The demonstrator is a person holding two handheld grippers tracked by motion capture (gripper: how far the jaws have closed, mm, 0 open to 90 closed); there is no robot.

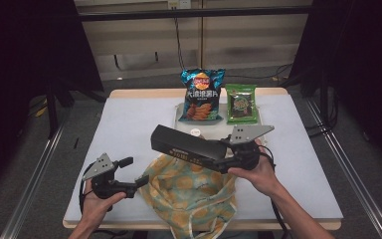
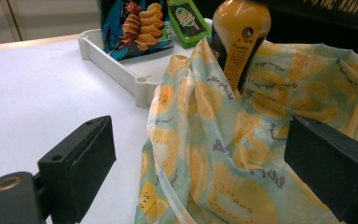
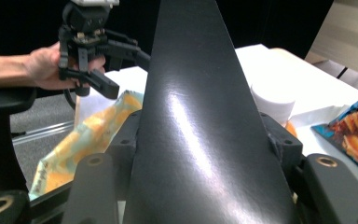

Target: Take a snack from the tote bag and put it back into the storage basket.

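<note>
A long black box (image 1: 186,144) hangs level above a cloth bag (image 1: 191,196) printed with orange slices, and my right gripper (image 1: 224,152) is shut on its right end. In the right gripper view the box (image 3: 196,107) runs up between both jaws. My left gripper (image 1: 137,173) stands open at the bag's left edge. In the left gripper view the bag's cloth (image 2: 223,154) lies between the wide-apart pads (image 2: 91,161) without being pressed. A yellow bottle (image 2: 240,37) stands inside the bag, and its white cap (image 1: 195,132) peeks out behind the box.
A white tray (image 2: 121,70) sits behind the bag, holding a blue chips bag (image 1: 201,97) and a green snack packet (image 1: 241,103). White table cover (image 1: 129,124) spreads left of the tray. Dark stands and cables flank the table.
</note>
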